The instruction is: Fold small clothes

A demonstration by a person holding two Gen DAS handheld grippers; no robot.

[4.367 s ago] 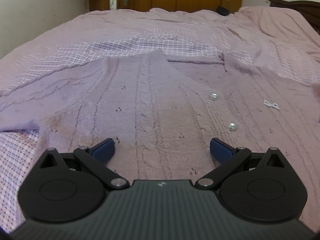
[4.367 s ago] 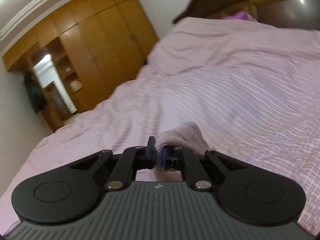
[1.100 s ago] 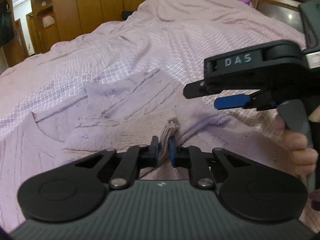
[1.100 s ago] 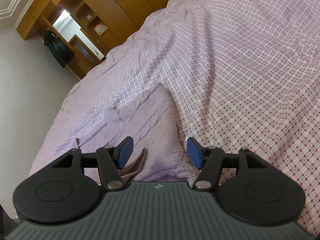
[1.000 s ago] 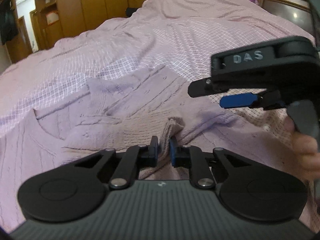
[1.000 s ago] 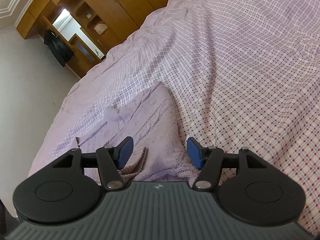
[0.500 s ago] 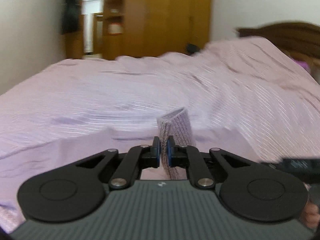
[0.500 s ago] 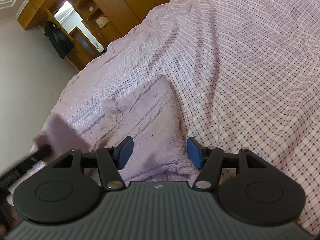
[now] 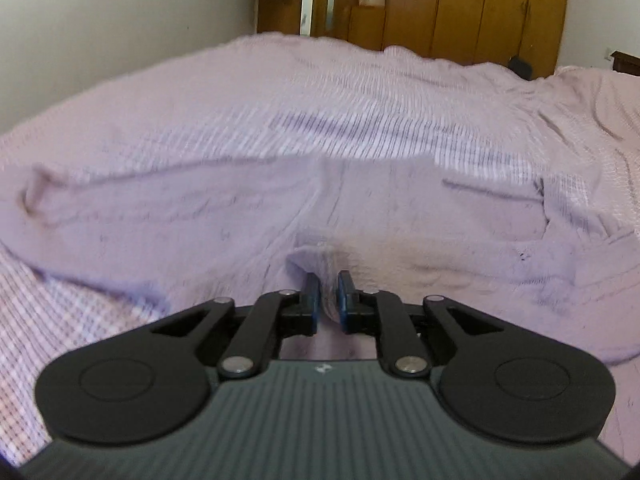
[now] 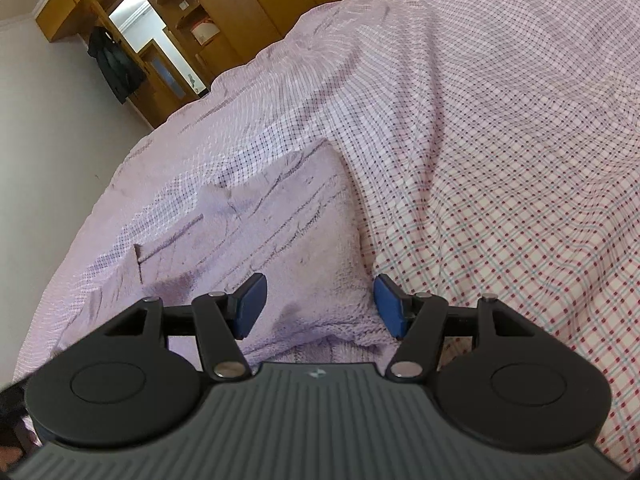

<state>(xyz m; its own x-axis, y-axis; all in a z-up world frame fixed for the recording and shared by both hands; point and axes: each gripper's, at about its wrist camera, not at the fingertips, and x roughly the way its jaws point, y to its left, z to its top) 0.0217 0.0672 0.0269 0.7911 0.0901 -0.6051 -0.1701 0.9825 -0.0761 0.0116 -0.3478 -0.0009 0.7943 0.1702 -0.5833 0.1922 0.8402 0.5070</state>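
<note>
A lilac cable-knit cardigan (image 9: 224, 216) lies spread on the pink checked bedspread (image 9: 360, 92), its sleeve stretched away from the body and a ridge of knit bunched up near the hem. The left gripper (image 9: 329, 298) has that ridge between its narrow jaws, which are opening. Only the right wrist view shows the right gripper (image 10: 318, 304), jaws wide over the cardigan's folded edge (image 10: 288, 232) and gripping nothing, beside the crisp red-dotted check.

place: home bedroom | evidence: bed (image 10: 500, 160) in checked pink cover; wooden wardrobe (image 9: 480, 4); coat (image 10: 116, 68) hanging by doorway
</note>
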